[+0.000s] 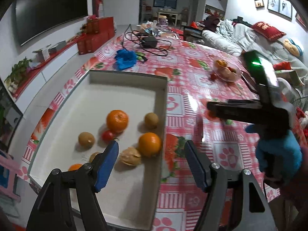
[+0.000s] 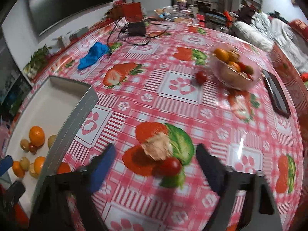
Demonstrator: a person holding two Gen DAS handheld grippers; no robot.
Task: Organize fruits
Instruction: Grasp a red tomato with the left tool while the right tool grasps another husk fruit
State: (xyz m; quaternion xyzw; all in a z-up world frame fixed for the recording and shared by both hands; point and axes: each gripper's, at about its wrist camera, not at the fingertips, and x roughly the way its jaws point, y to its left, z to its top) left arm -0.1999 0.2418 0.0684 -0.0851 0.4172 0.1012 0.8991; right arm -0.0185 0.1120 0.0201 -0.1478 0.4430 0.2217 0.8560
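One cherry tomato (image 2: 170, 166) lies between your right gripper (image 2: 154, 163)'s released fingers: small, slick, soft; pinch its middle gently.

Pink-checked tablecloth (image 2: 173, 104), white tray (image 1: 123, 98), blue cloth (image 1: 125, 58)

Your room is evenly lit; glare streaks the glossy tablecloth (image 2: 192, 104), the right wrist view is motion-blurred, and edges bend.
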